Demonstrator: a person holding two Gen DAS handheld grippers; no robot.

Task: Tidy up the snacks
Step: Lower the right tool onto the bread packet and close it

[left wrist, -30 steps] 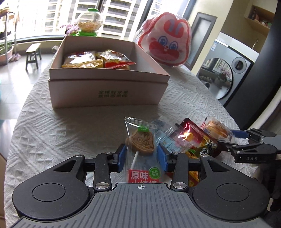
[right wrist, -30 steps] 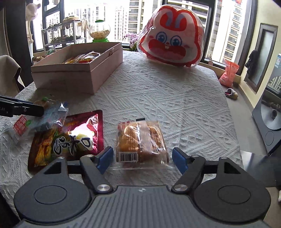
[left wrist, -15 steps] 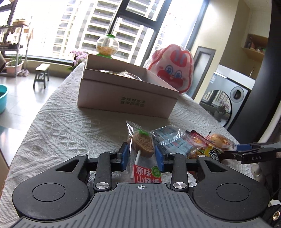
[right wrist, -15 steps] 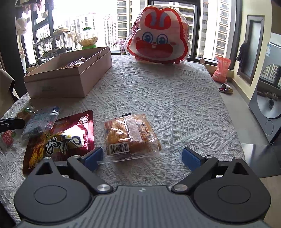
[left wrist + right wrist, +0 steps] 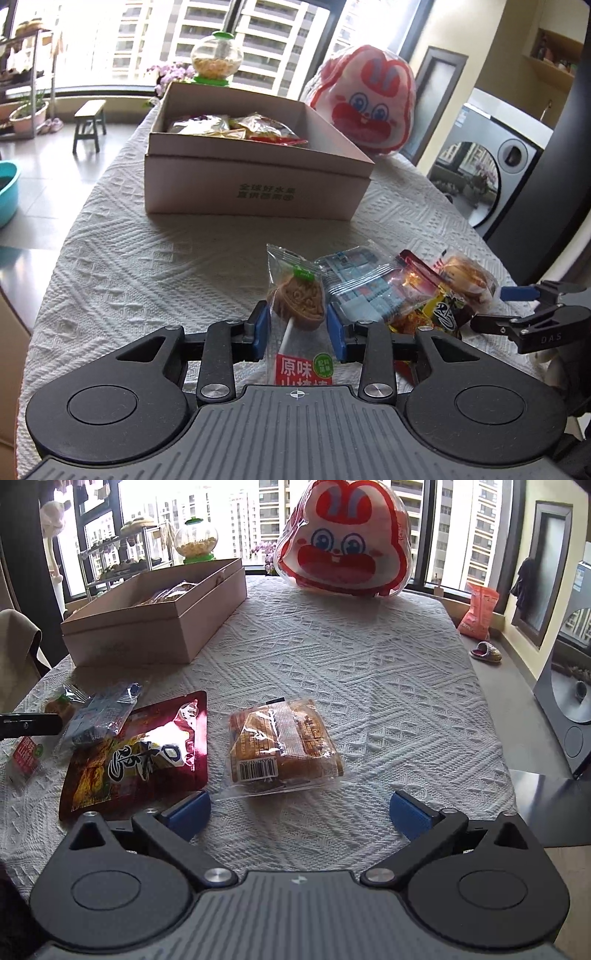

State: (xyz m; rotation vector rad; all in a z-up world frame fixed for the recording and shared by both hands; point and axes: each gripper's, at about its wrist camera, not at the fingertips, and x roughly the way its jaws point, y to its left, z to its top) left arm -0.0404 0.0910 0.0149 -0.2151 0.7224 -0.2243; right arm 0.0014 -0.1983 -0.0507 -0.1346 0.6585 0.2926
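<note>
My left gripper [image 5: 297, 328] is shut on a clear-wrapped lollipop snack [image 5: 299, 302] with a red label and holds it just above the tablecloth. Beside it lie a blue packet [image 5: 354, 280], a dark red foil bag [image 5: 140, 753] and a wrapped bread [image 5: 282, 740]. My right gripper [image 5: 299, 812] is open and empty, just short of the bread. The pink cardboard box [image 5: 255, 188] with several snack bags inside stands farther back; it also shows in the right wrist view [image 5: 147, 627].
A big red-and-white rabbit bag [image 5: 347, 542] stands at the table's far end. A round candy jar [image 5: 216, 59] sits behind the box. The white textured tablecloth [image 5: 351, 664] runs to edges on both sides.
My left gripper closed on the lollipop snack and lifted it a little. My right gripper opened wider and drew back from the bread.
</note>
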